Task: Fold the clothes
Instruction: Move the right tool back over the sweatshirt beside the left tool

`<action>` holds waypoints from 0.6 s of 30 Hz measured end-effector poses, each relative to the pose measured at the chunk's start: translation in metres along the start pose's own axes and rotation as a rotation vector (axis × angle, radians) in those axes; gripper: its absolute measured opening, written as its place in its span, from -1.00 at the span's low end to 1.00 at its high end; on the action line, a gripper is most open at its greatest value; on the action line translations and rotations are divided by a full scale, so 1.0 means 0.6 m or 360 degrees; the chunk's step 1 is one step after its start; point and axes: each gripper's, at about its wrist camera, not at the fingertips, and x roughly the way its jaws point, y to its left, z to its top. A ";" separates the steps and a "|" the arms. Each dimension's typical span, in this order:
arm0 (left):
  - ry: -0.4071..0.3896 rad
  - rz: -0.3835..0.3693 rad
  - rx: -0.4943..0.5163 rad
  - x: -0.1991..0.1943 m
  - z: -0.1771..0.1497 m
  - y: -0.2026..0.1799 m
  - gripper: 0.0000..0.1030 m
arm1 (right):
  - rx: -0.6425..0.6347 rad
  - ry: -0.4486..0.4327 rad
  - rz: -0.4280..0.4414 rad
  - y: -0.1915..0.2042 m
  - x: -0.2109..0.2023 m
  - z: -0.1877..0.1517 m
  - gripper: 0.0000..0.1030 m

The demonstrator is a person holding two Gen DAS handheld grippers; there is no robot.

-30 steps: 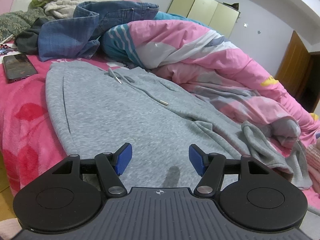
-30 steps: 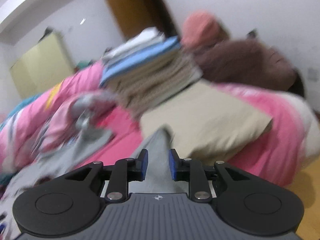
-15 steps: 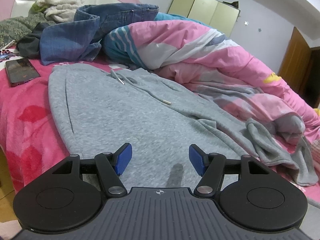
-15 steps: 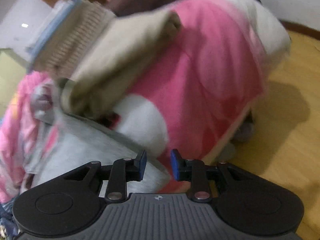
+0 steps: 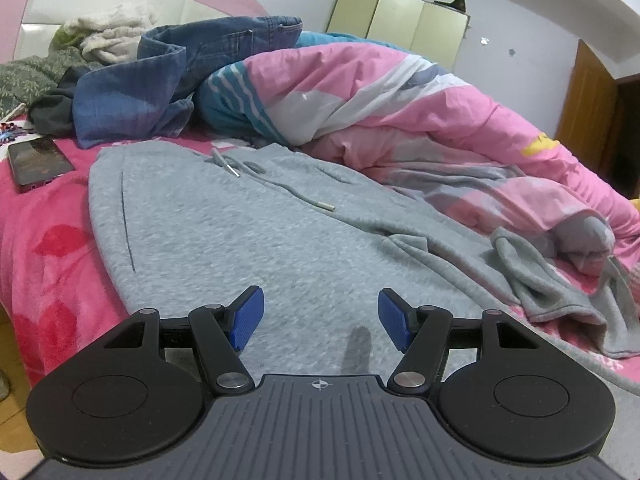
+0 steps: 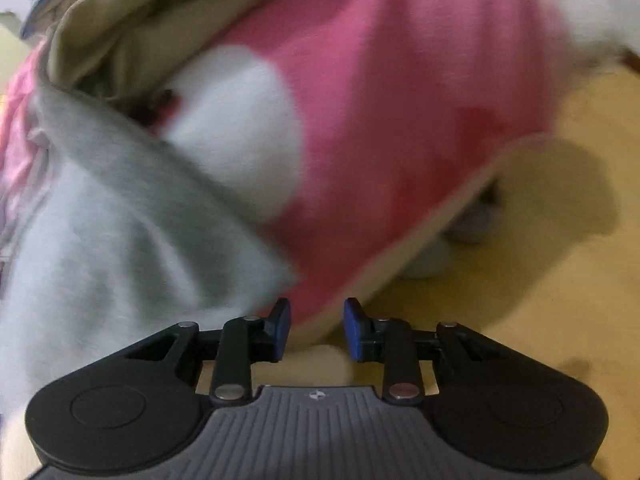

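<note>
Right tool [image 6: 316, 326] dropped, opening, empty; left tool [image 5: 320, 314] wide.

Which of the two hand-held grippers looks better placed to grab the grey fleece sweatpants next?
Probably the right gripper: its opening fingers sit at a corner of the grey fleece sweatpants, at the pink blanket's edge. The left gripper hovers open over flat mid-cloth, with no edge between its fingers.
</note>
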 end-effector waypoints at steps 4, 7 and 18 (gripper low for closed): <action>-0.0007 -0.0017 0.0006 -0.002 0.003 -0.002 0.23 | -0.0169 -0.0195 -0.0019 0.036 -0.075 -0.009 -0.38; -0.0033 -0.0046 0.0042 -0.007 0.006 -0.010 0.24 | -0.0458 -0.0369 0.0090 0.127 -0.134 -0.016 -0.38; -0.0020 -0.0024 -0.0007 -0.013 0.012 0.016 0.30 | -0.2003 -0.0339 0.0753 0.623 -0.096 -0.188 -0.10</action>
